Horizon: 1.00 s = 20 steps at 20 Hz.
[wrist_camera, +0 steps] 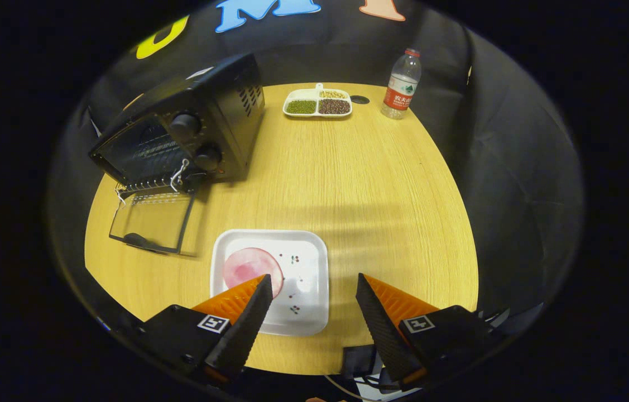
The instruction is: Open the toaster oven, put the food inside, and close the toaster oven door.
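One gripper [311, 293] is in view, jaws wide apart and holding nothing, poised above the near edge of the table [381, 184]. One white square plate [306, 268] lies just ahead of the jaws, offset toward the left finger, whose tip overlaps the plate's near-left part. One piece of food [247, 265], a flat round pink slice, sits on the left half of that plate; the left fingertip covers its near edge and the right finger stands well apart from it, off the plate's right side. The slice is round, so no long axis; it lies flat, which I judge will make the grasp awkward. The relation that matters: the food lies left of the midline between the jaws, so the gripper probably needs to shift left before closing. One toaster oven [197, 128] stands beyond and to the left of the plate, its door [152, 220] already folded down flat onto the table, cavity open toward the near-left. Two knobs [185, 125] on its front. Farther back: one divided dish [317, 103] with three compartments of beans or grains, and one water bottle [402, 84] to its right, upright. Opening step looks done; loading is pending.
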Available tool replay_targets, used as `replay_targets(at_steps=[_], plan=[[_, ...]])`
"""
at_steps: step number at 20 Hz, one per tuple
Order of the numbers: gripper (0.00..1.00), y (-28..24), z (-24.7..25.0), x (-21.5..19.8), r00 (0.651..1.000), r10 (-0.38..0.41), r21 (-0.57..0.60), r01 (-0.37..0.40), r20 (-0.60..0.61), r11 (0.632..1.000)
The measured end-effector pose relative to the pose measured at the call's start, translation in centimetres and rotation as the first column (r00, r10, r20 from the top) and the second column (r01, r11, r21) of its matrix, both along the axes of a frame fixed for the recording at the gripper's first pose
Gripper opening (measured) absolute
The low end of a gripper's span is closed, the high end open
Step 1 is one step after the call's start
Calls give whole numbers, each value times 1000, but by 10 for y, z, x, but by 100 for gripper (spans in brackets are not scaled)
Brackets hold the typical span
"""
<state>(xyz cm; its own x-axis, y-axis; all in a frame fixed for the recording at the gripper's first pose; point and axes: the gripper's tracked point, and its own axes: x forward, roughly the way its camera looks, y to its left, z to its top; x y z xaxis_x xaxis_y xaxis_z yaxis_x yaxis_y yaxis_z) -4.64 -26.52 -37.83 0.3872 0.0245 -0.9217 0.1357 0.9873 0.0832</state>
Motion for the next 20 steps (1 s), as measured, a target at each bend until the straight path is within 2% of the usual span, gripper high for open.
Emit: replay_targets(at_steps=[5, 10, 12, 13, 15, 16, 17, 18, 19, 20], plan=[[97, -12, -29, -3, 996, 31, 2, -31, -83, 1000], [90, -7, -51, -5, 988, 59, 41, -54, -143, 998], [87, -2, -54, -7, 983, 52, 65, -41, -176, 997], [76, -3, -57, -4, 984, 39, 72, -27, -172, 997], [73, -1, -57, -5, 981, 30, 94, -12, -190, 995], [65, 3, -56, -5, 979, 22, 110, 0, -201, 994], [42, 6, -55, -3, 977, 15, 126, 12, -215, 992], [38, 6, -54, -5, 973, 6, 139, 27, -232, 990], [26, 6, -58, -3, 969, -6, 146, 43, -246, 988], [23, 5, -55, -4, 966, -16, 152, 57, -257, 987]])
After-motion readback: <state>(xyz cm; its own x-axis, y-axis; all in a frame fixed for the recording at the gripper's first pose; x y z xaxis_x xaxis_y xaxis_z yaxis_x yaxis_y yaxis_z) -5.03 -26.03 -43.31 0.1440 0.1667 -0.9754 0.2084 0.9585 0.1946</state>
